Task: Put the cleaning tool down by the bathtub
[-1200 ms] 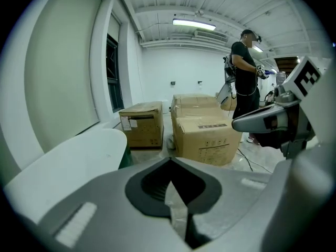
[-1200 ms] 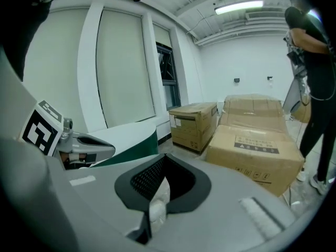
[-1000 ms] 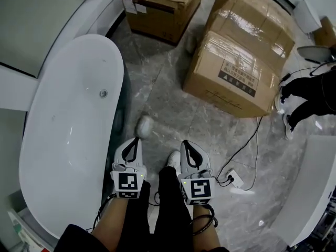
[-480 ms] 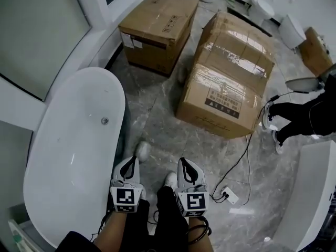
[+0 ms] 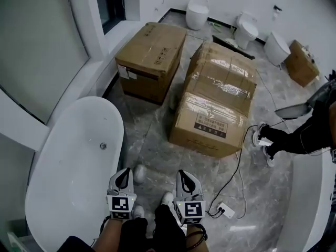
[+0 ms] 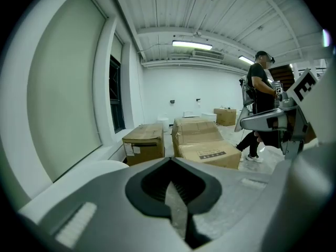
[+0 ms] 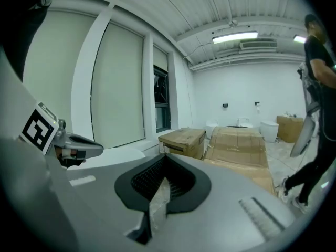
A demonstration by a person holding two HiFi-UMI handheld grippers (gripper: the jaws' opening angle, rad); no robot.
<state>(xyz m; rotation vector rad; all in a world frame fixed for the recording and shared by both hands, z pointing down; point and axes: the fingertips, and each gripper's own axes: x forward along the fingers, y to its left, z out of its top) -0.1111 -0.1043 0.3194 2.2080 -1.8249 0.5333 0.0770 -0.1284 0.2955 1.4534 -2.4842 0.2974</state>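
Note:
The white bathtub (image 5: 63, 182) fills the lower left of the head view. A small pale, rounded cleaning tool (image 5: 139, 173) lies on the grey marble floor right beside the tub's outer wall. My left gripper (image 5: 124, 173) hovers just left of it, between the tool and the tub, jaws together and empty. My right gripper (image 5: 184, 174) is a little to the right, also shut with nothing in it. Each gripper view shows its own jaws, left gripper (image 6: 170, 161) and right gripper (image 7: 164, 159), closed to a thin slit and pointing out at the room.
Two large cardboard boxes (image 5: 152, 59) (image 5: 215, 106) stand on the floor ahead. A person's legs (image 5: 294, 135) are at the right, beside another white tub (image 5: 310, 203). A power strip (image 5: 227, 210) and its cable lie right of my feet. Toilets (image 5: 245, 33) line the far wall.
The head view has tilted up, showing more of the room, and the tub, tool and grippers now sit lower in it. Both grippers stay shut and empty.

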